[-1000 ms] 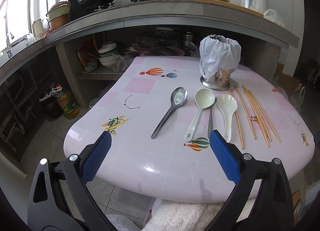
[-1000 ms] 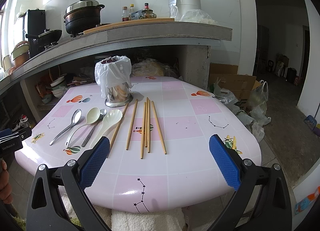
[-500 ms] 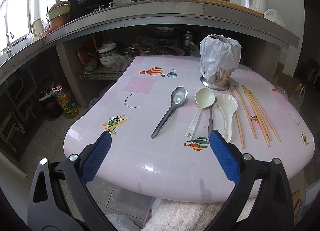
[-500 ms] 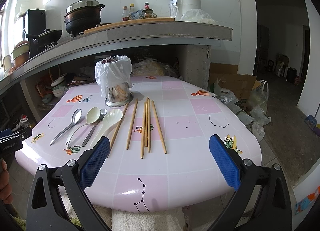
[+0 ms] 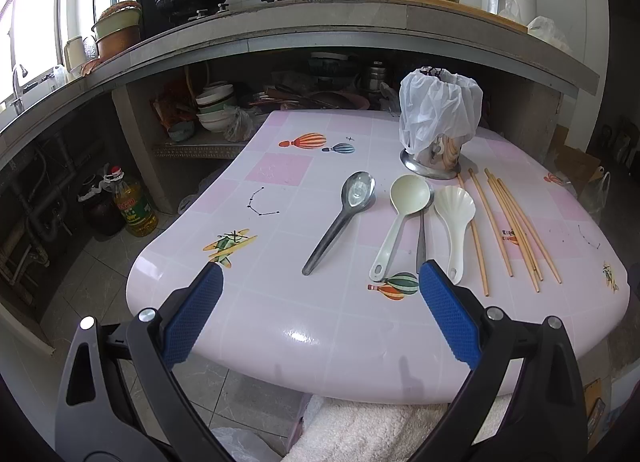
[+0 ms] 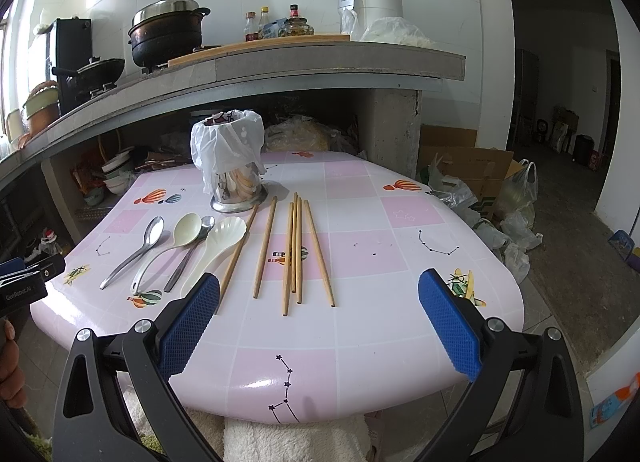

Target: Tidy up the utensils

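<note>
Inspection of table (image 6: 400,326), pink-and-white tiled pattern, items recorded left to right.

Left gripper (image 5: 320,294): held at the near left edge of the table, jaws spread wide, nothing between the blue pads. Its body is also visible at the far left of the right wrist view.

Spoons, four counted. One steel spoon (image 5: 340,222) lies apart from the rest. Next, one cream ladle spoon (image 5: 400,218), its bowl overlapping a second steel spoon (image 5: 422,234), of which the handle and a sliver of bowl show. Then one white shell-shaped spoon (image 5: 456,218), just beside that handle. All handles point toward the near edge.

Holder, one: a steel utensil holder (image 6: 236,190) draped with a white plastic bag (image 6: 228,146), upright at the far side of the table, behind the spoon bowls.

Chopsticks (image 6: 294,246), six counted, wooden, lying lengthwise right of the spoons. The leftmost runs alongside the shell spoon; the next lies alone; three are bunched close together; the last angles slightly outward.

Right gripper (image 6: 320,294): at the near edge, in front of the chopsticks, jaws spread wide, holding nothing.
</note>
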Tool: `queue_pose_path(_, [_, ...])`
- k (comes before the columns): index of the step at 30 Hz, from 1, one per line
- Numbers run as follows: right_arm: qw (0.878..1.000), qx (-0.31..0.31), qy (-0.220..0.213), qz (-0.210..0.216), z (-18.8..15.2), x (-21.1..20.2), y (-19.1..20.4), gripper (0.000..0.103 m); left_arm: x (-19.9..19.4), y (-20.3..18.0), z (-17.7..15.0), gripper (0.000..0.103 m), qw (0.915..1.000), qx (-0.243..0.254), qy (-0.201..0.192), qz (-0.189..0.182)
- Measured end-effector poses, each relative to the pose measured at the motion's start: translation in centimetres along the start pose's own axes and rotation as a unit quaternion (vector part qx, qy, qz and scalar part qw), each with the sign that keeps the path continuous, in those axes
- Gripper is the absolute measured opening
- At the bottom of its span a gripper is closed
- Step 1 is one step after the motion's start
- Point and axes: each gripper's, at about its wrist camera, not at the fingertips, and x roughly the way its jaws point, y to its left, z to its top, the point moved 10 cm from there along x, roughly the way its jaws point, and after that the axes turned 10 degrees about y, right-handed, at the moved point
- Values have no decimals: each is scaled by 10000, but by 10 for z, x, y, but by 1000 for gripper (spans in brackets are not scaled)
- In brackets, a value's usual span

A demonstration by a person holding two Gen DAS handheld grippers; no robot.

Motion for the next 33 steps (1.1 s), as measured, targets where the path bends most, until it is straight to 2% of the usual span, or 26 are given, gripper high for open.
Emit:
queue_pose_path(12, [9999, 6, 124, 26, -10, 10, 5, 97, 13, -11, -12, 95, 9997, 114, 158, -128])
queue_pose_path(18, [9995, 173, 260, 102, -15, 23, 8, 97, 28, -24, -17, 95, 9973, 213, 530, -464])
queue_pose_path(20, [9991, 222, 327, 134, -16, 28, 8, 97, 29, -30, -18, 95, 9965, 250, 539, -594])
queue_pose_path(27, [9980, 264, 514, 248, -17, 45, 13, 97, 31, -62, -24, 95, 9875, 451, 712, -1331])
queue_pose_path(33, [9974, 182, 619, 330, -14, 60, 19, 97, 44, -64, -23, 95, 9835, 310, 897, -1537])
